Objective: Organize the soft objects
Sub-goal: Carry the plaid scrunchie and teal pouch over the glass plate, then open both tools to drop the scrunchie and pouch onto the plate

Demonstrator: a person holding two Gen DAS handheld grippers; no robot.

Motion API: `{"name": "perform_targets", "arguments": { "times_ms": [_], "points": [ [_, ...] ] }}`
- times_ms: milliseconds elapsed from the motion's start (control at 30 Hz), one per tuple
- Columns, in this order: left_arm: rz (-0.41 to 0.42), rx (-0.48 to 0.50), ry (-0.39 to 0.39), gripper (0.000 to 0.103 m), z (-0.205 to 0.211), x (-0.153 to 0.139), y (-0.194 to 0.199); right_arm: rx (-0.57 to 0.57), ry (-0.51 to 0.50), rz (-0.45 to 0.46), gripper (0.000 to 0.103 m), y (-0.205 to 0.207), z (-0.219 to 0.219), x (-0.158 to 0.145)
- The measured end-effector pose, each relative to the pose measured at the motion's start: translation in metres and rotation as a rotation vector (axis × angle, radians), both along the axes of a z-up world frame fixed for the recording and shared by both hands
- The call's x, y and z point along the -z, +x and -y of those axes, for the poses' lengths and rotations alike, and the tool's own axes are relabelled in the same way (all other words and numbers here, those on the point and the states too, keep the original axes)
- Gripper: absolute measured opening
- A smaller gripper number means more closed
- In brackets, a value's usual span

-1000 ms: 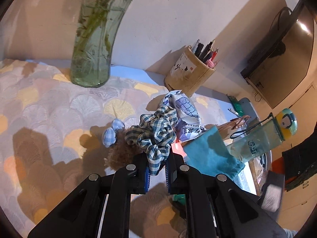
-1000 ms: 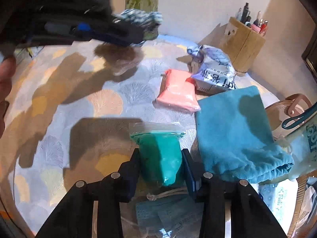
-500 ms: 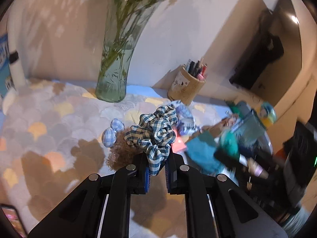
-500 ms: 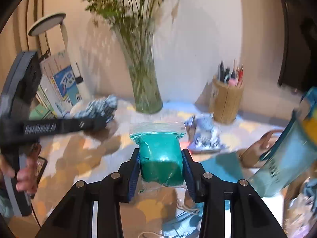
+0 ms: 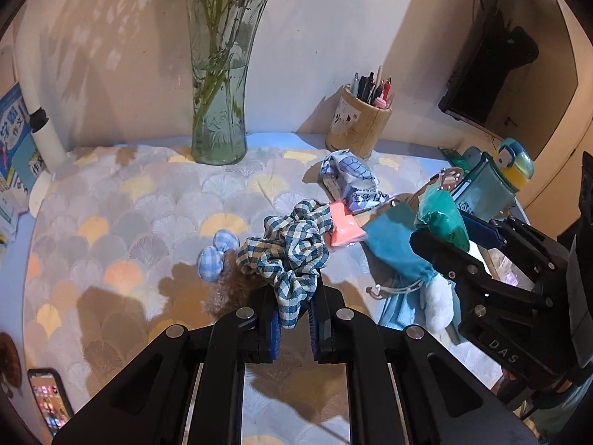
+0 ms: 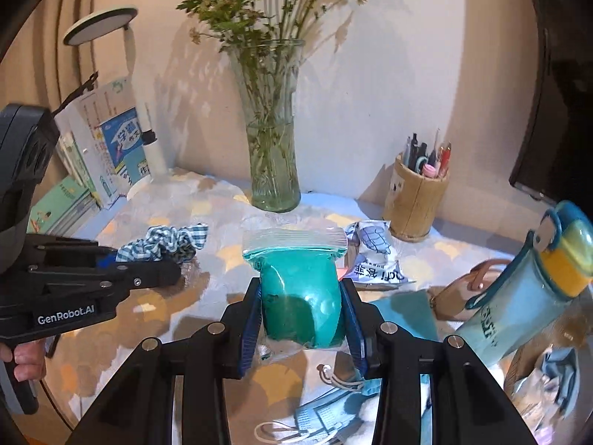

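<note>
Gripping a blue checked scrunchie (image 5: 287, 256), the left gripper (image 5: 292, 328) holds it above the patterned tablecloth (image 5: 122, 200). Right gripper (image 6: 302, 328) is clamped on a zip bag of green putty (image 6: 300, 289), raised over the teal pouch (image 5: 394, 248); pink packet (image 5: 344, 226) lies on the cloth beside that pouch.

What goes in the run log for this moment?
left tool: shut on checked scrunchie | right tool: shut on green bag | both lifted above table | pink packet on table
</note>
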State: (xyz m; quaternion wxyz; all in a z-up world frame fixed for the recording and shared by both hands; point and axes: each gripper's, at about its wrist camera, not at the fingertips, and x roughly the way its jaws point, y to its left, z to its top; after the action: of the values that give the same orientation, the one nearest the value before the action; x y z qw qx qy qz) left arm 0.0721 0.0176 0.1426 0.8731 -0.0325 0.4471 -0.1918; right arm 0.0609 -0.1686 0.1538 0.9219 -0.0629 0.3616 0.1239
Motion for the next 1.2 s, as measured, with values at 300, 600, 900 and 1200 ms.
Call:
{"name": "perform_targets", "arguments": {
  "times_ms": [300, 600, 900, 1200],
  "points": [
    [0.175, 0.075, 0.026, 0.009, 0.055, -0.062, 0.012, 0.077, -0.021, 0.160, 0.039, 0.003, 0.047, -0.065],
    [0.376, 0.319, -0.005, 0.009, 0.182, -0.140, 0.006, 0.314, -0.016, 0.275, 0.039, -0.026, 0.161, -0.123],
    [0.338, 0.594, -0.016, 0.010, 0.326, -0.123, -0.027, 0.579, -0.006, 0.226, 0.039, -0.080, 0.298, -0.115],
    [0.043, 0.707, 0.068, 0.010, 0.404, -0.023, -0.044, 0.686, 0.025, 0.006, 0.039, -0.113, 0.364, -0.049]
  ]
}}
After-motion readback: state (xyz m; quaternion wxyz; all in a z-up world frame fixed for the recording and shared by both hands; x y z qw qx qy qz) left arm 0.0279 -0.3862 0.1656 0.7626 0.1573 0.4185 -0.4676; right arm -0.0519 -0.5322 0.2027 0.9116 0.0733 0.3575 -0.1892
